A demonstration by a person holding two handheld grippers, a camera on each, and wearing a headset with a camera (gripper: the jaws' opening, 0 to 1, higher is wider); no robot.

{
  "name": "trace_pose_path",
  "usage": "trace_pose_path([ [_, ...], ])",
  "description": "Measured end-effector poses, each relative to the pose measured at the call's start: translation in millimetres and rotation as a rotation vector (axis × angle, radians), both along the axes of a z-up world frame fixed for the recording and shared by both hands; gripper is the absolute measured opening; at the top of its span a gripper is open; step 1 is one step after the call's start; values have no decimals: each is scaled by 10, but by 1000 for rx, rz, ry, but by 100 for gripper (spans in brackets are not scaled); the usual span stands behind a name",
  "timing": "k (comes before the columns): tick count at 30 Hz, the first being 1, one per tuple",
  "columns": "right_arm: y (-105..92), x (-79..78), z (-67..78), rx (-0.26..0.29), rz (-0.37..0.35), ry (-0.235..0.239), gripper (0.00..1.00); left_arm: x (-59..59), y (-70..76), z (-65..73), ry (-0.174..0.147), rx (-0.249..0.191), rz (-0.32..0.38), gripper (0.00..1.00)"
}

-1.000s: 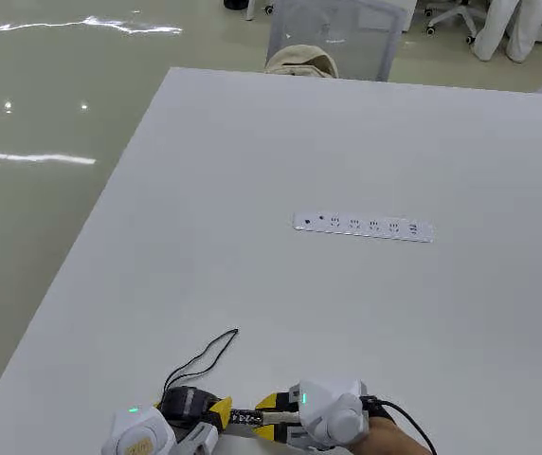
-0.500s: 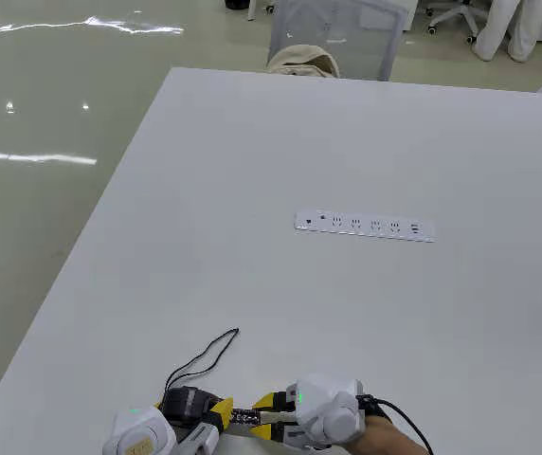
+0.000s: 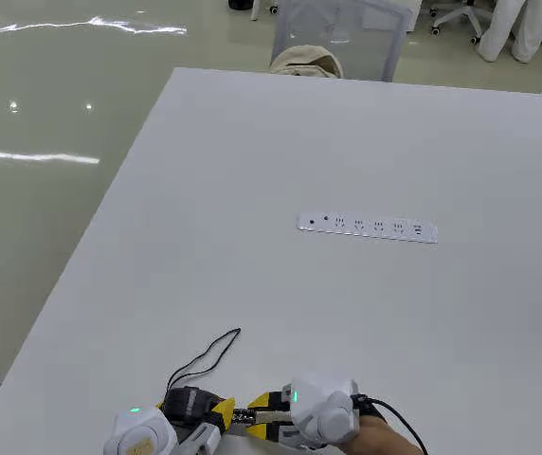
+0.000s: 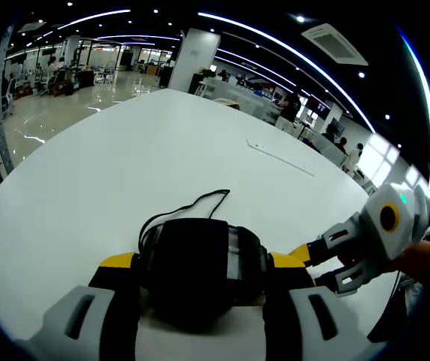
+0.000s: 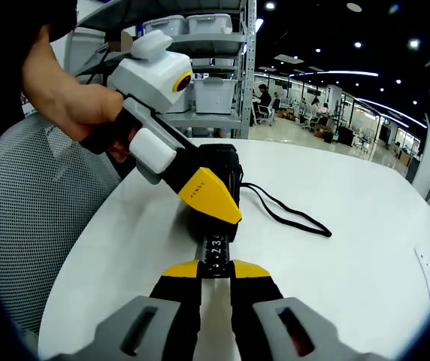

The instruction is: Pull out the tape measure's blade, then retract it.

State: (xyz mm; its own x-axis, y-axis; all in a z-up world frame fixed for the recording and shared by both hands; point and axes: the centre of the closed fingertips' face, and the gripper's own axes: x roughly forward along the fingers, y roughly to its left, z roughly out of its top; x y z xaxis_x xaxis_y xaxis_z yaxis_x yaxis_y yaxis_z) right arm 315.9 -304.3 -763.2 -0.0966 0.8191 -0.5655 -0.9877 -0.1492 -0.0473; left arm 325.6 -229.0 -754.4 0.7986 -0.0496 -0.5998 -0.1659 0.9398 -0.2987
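A black tape measure [image 4: 196, 282] sits at the near edge of the white table [image 3: 347, 142], and my left gripper [image 4: 204, 263] is shut on its body from both sides. A short length of blade [image 5: 216, 248] with printed numbers runs out of the case [image 5: 219, 177] to my right gripper [image 5: 216, 269], which is shut on the blade's end. In the head view the left gripper [image 3: 195, 413] and right gripper [image 3: 263, 417] face each other closely, joined by the blade [image 3: 244, 415]. The tape's black wrist strap [image 3: 205, 357] lies looped on the table beyond.
A white power strip [image 3: 368, 227] lies in the middle of the table. A grey mesh chair [image 3: 337, 28] stands at the far edge. The table's left edge [image 3: 91, 246] drops to a shiny floor. People stand at the far right.
My right gripper has moved slightly left toward the tape measure, so the exposed blade is a little shorter. The left gripper and the case stay in place.
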Motion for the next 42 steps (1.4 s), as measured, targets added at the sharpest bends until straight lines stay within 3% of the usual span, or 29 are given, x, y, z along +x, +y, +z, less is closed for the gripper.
trace_pose_path([
  [42, 261, -36, -39, 10, -9, 11, 13, -14, 17, 8, 3, -1, -10, 64],
])
